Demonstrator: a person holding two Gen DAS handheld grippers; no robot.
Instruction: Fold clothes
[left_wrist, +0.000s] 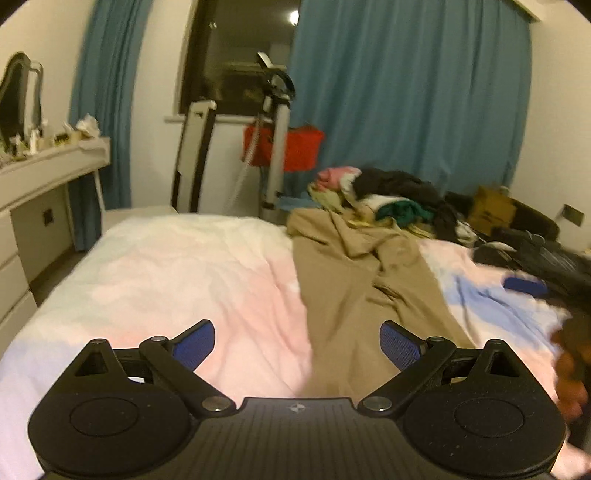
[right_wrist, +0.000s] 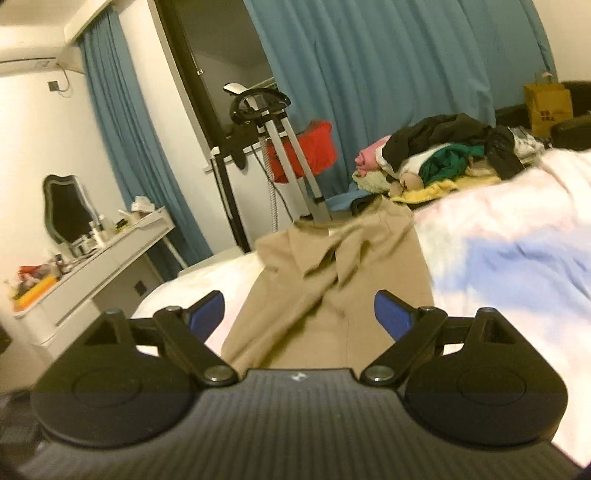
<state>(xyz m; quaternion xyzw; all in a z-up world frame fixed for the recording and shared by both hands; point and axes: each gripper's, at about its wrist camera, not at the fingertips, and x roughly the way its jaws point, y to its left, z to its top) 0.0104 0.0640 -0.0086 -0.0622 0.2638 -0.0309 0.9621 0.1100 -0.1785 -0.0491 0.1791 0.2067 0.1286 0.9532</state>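
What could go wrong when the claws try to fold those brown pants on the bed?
1. The tan trousers lie rumpled, with bunched folds near the top, so a fold now would likely trap creases.
2. The messy clothes pile sits right at the trousers' far end; pulling could drag pieces along.
3. Both the left claw and the right claw are open above soft bedding, and might pinch that too.

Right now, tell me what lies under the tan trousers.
The tan trousers lie spread on the pale pink-and-white bedcover, which shows on both sides. Their far end meets the heap of clothes. Anything beneath the fabric itself is covered.
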